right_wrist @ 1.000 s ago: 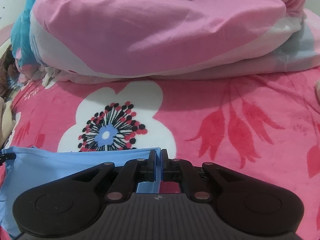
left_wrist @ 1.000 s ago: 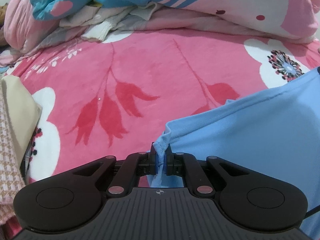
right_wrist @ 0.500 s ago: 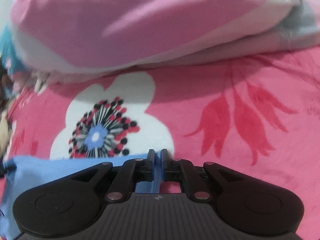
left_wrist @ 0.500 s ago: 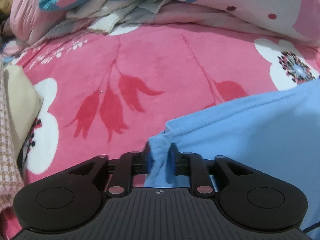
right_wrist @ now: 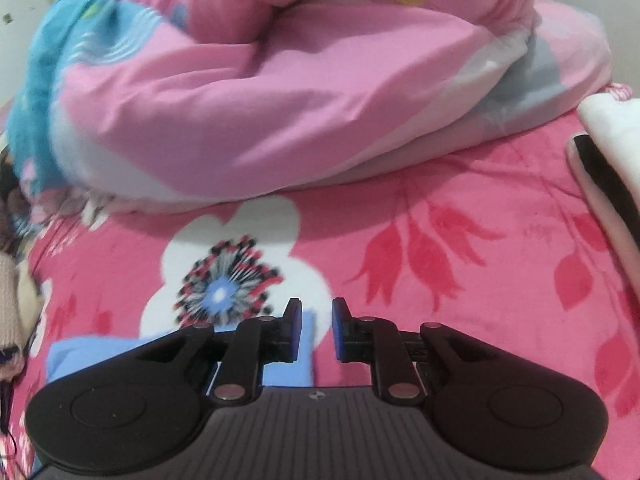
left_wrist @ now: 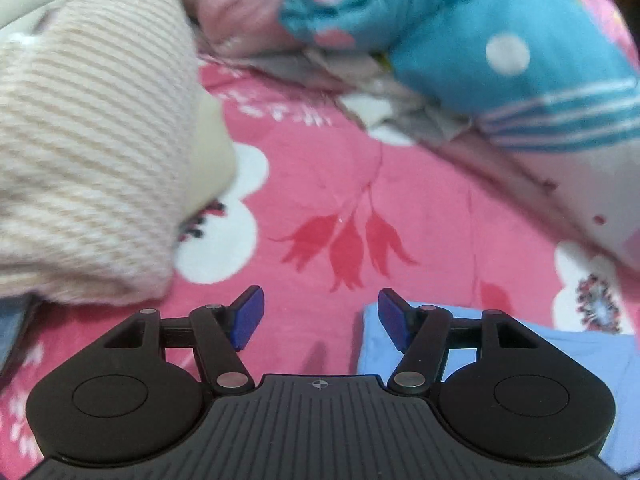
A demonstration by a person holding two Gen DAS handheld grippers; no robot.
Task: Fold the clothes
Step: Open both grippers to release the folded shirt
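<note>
Light blue garment (left_wrist: 560, 356), lying on pink floral bed cover (left_wrist: 420, 184), released: left gripper (left_wrist: 320, 312) jaws opening wide with nothing between them, garment under the right-hand jaw; right gripper (right_wrist: 316, 328) jaws opening slightly, empty, garment edge (right_wrist: 100, 354) beneath the left-hand jaw.

The left gripper (left_wrist: 320, 318) points downward, its blue-padded fingers (left_wrist: 248, 318) wide apart and opening, with nothing between them. The right gripper (right_wrist: 316, 330) also points downward; its fingers (right_wrist: 292, 330) stand a little apart, opening too, and nothing is pressed between them.
</note>
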